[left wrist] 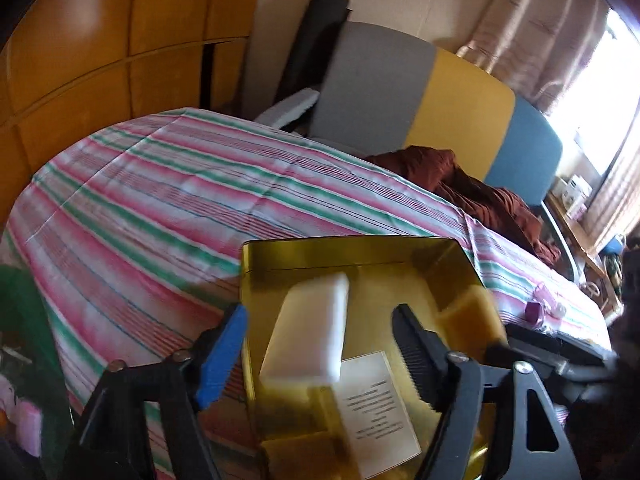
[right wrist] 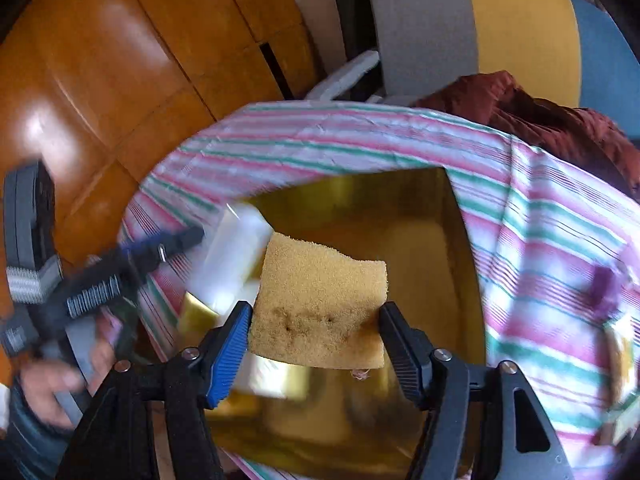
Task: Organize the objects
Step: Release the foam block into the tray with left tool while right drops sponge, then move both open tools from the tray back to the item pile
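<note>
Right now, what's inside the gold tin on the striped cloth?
The gold tin holds a white printed card on its floor. Above its opening, a white block hangs between the left gripper fingers, the right gripper holds a tan sponge. They hide the floor beneath.

Striped pink-green-white tablecloth [left wrist: 168, 200] covers the table. Behind it sits a chair [left wrist: 420, 112] with a grey, yellow and blue back, a rumpled maroon cloth [left wrist: 472, 184] on its seat. Wooden cabinet panels [right wrist: 120, 60] line the left.

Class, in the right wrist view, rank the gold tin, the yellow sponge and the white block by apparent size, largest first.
1. gold tin
2. yellow sponge, though nearness to the camera enlarges it
3. white block, blurred
</note>
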{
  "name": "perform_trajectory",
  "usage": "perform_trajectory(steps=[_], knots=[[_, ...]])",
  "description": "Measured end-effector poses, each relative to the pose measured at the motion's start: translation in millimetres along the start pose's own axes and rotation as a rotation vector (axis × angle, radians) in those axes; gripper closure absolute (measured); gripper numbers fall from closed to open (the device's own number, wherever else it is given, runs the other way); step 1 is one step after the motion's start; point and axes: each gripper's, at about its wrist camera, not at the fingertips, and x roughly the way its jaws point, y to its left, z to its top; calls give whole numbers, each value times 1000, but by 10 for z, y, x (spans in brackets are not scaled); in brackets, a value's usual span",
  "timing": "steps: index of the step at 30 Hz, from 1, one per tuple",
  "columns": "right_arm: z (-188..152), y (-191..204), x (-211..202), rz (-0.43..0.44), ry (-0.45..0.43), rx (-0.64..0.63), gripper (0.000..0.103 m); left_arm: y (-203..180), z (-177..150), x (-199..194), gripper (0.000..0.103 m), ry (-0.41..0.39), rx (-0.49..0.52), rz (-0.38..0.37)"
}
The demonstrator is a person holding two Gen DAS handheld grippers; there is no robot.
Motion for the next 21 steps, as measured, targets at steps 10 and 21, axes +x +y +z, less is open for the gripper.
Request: perform_trajectory(steps=[10, 21], knots=[[-225, 30, 66, -5, 39, 4, 15, -55, -491, -305, 26, -19, 27, 22], [-603, -161, -257, -128, -7, 11, 15, -454, -805, -561, 20, -50, 67, 20]])
